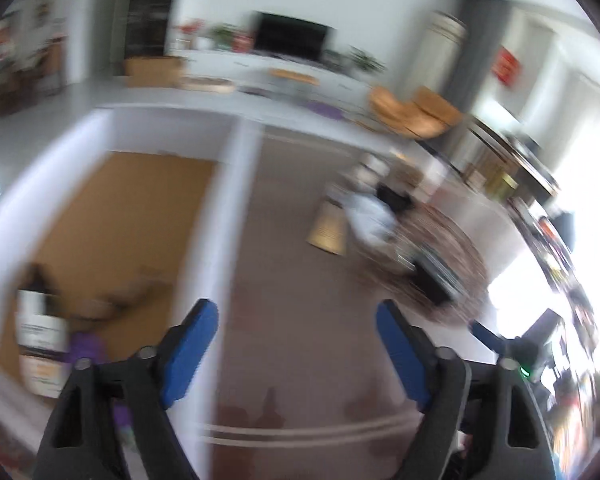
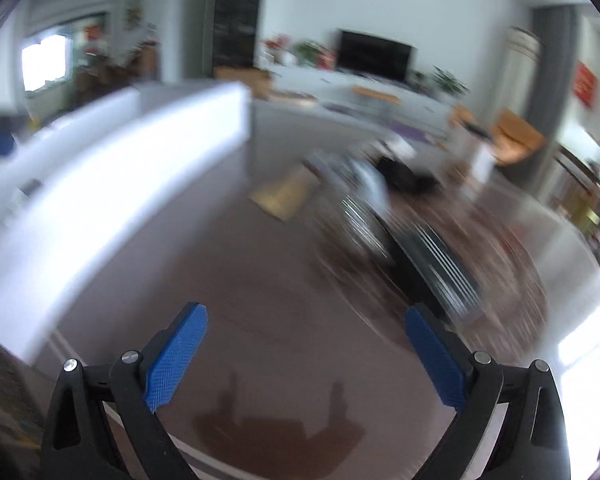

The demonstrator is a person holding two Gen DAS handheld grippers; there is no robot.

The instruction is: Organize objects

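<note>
Black right gripper [image 2: 302, 312] with blue pads spread wide, empty, above brown floor [image 2: 260, 280]; blurred white box [image 2: 112, 168] left of it.

Glossy reddish-brown floor [image 2: 284, 288] gleams, throwing soft reflections. The left gripper [image 1: 298, 344] shows ribbed matt blue plastic pads [image 1: 190, 350] on matt black plastic arms; same on the right gripper [image 2: 306, 354]. The white box [image 1: 236, 216] has smooth walls and a matt, cardboard-brown bottom. Paper label on the bottle [image 1: 40, 328].
</note>
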